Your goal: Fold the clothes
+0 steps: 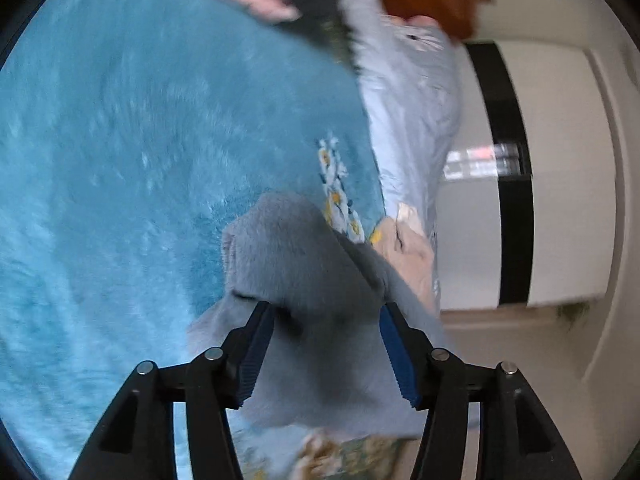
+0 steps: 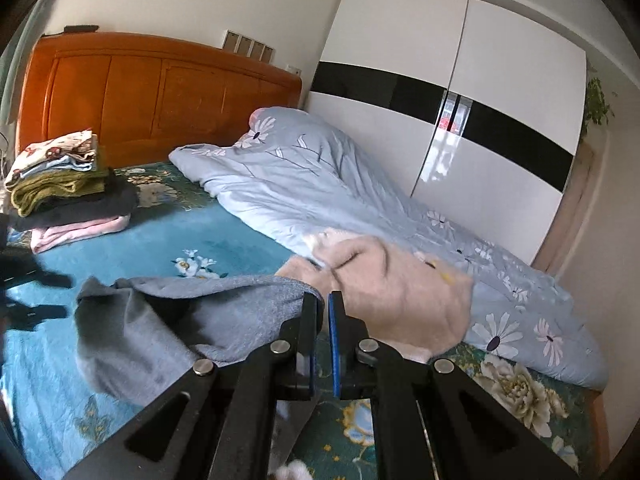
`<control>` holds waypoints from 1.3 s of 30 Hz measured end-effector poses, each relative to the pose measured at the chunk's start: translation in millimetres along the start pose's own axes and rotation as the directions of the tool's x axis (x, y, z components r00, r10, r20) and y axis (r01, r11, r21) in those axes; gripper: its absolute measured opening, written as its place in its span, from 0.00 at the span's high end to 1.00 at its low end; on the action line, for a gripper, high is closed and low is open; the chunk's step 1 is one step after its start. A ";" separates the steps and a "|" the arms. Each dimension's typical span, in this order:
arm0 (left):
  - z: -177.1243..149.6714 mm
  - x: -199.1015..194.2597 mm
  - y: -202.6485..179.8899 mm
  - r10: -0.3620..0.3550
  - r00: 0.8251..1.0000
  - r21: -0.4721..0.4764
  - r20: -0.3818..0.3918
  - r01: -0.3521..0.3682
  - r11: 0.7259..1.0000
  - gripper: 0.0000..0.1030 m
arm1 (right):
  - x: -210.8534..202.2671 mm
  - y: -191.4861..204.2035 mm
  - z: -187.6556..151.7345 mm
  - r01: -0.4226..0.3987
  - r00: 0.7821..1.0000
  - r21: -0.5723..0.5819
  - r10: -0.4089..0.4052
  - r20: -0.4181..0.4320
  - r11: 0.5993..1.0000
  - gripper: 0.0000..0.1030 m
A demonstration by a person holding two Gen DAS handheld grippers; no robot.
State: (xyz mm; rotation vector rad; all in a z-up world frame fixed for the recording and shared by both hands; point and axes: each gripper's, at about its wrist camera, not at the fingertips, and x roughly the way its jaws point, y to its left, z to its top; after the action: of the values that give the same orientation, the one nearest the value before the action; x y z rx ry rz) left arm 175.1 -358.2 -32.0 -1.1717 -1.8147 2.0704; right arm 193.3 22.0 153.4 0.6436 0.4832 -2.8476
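A grey knit garment (image 2: 160,320) lies spread and rumpled on the teal blanket (image 2: 152,240) of the bed. My right gripper (image 2: 325,296) is shut on its right hem, and some of the cloth hangs below the jaws. In the left wrist view the same grey garment (image 1: 312,272) lies bunched between the fingers of my left gripper (image 1: 326,308). Its jaws stand apart, with the blue pads (image 1: 396,352) not pressing the cloth. The left gripper (image 2: 44,294) also shows as a dark blur at the left edge of the right wrist view, beside the garment's left corner.
A pale pink garment (image 2: 400,292) lies just right of the grey one. Behind it is a light blue floral quilt (image 2: 320,184). A pile of folded clothes (image 2: 68,176) sits by the wooden headboard (image 2: 160,92). A white wardrobe (image 2: 500,100) stands along the bed's right side.
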 end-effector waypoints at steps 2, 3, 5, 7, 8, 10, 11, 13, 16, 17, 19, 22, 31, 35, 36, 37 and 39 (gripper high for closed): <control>6.8 9.7 8.4 -0.056 0.998 -0.106 -0.011 0.054 0.993 0.42 | -2.9 -1.2 -4.4 -0.005 1.000 0.002 0.005 -0.007 1.000 0.95; 9.8 14.8 13.5 -0.073 0.997 -0.154 -0.013 0.071 0.986 0.42 | -4.2 -1.9 -6.6 -0.005 1.000 0.001 0.005 -0.011 1.000 0.95; 11.7 21.6 20.1 -0.058 0.998 -0.200 -0.010 0.054 0.978 0.45 | -7.2 -3.8 -10.8 -0.009 1.000 0.004 0.009 -0.016 1.000 0.95; 10.7 25.8 24.2 -0.011 1.000 -0.214 -0.007 0.009 0.977 0.71 | -10.0 -6.1 -14.6 -0.014 1.000 0.010 0.014 -0.020 1.000 0.95; 9.4 26.1 24.9 0.009 1.000 -0.213 -0.013 -0.011 0.977 0.89 | -9.3 -7.1 -15.4 -0.016 1.000 0.015 0.016 -0.023 1.000 0.95; 7.3 22.3 21.5 0.043 0.999 -0.182 0.002 -0.042 0.982 0.88 | -7.9 -9.2 -17.1 -0.020 0.999 0.024 0.021 -0.029 1.000 0.95; 6.6 19.1 18.5 0.056 0.998 -0.158 0.016 -0.053 0.986 0.89 | -7.0 -10.4 -17.7 -0.022 0.999 0.029 0.023 -0.032 0.999 0.95; 7.9 9.1 4.3 0.061 0.997 -0.095 0.044 -0.057 0.994 0.89 | -3.4 -14.6 -15.5 -0.022 0.999 0.042 0.024 -0.036 0.999 0.95; 12.9 -15.9 -42.7 0.010 0.994 0.057 0.106 -0.016 0.998 0.90 | 2.4 -21.0 -7.3 -0.009 1.000 0.045 0.010 -0.023 0.999 0.95; 14.2 -27.2 -63.9 -0.022 0.991 0.119 0.130 0.006 0.993 0.90 | 2.7 -23.9 -2.4 -0.001 1.000 0.048 0.002 -0.013 0.999 0.95; 13.6 -63.7 -115.0 -0.128 0.975 0.259 0.181 0.078 0.963 0.90 | -2.8 -32.1 12.1 0.040 0.998 0.063 -0.042 0.037 0.997 0.95; 5.3 -108.3 -159.3 -0.243 0.947 0.380 0.208 0.150 0.913 0.90 | -25.6 -53.0 37.7 0.101 0.985 0.116 -0.116 0.130 0.988 0.96; -28.4 -152.7 -140.9 -0.161 0.955 0.512 0.248 0.012 0.859 0.90 | -8.7 -41.0 30.2 -0.031 0.999 0.106 0.026 0.047 0.994 0.96; -8.4 -155.4 -84.2 -0.055 0.950 0.422 0.308 -0.085 0.902 0.89 | 10.3 -29.8 -0.2 -0.128 0.990 0.137 0.135 -0.049 0.982 0.95; -4.5 -155.6 -71.2 -0.024 0.947 0.402 0.319 -0.112 0.909 0.89 | 15.3 -29.6 -9.0 -0.149 0.984 0.151 0.162 -0.078 0.977 0.93; -2.7 -157.4 -58.5 -0.007 0.949 0.379 0.315 -0.120 0.917 0.89 | 20.3 -29.6 -17.8 -0.170 0.976 0.167 0.189 -0.105 0.971 0.89; 0.5 -160.5 -33.8 0.010 0.952 0.327 0.307 -0.116 0.938 0.89 | 28.4 -31.0 -36.4 -0.217 0.957 0.219 0.252 -0.146 0.951 0.67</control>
State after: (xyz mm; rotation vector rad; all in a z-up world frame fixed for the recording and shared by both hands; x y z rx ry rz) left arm 272.0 -442.2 70.2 -0.8702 -1.4440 2.5892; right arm 174.4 60.7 118.2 0.9224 0.1299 -2.6446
